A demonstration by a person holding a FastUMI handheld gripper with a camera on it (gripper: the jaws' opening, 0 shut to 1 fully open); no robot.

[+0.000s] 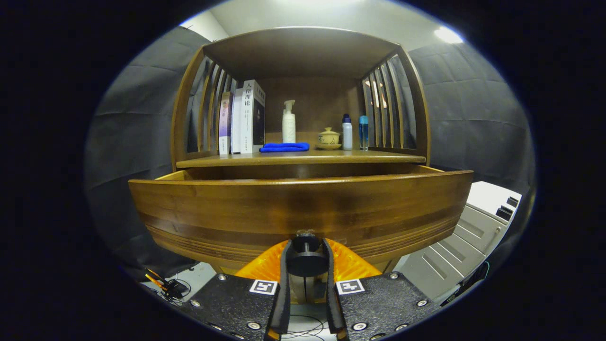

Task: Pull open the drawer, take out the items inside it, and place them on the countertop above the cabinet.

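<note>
So the gripper (307, 258) has its jaws closed in on the round black knob (306, 262) at the bottom middle of the drawer front (303, 208), one black pad on each side and both pressing on it. The drawer is pulled out a fair way from the wooden cabinet (303, 94), its front panel sitting close ahead of the fingers, but the inside can't be seen from this low angle. On the countertop (293, 158) above it: a few books (242, 121) standing at the left edge, a folded blue cloth (284, 147) near the middle front, a white pump bottle (289, 124) just behind it, then a small lidded cup (328, 138), a white bottle (347, 133) and a blue bottle (363, 132) toward the right edge.
</note>
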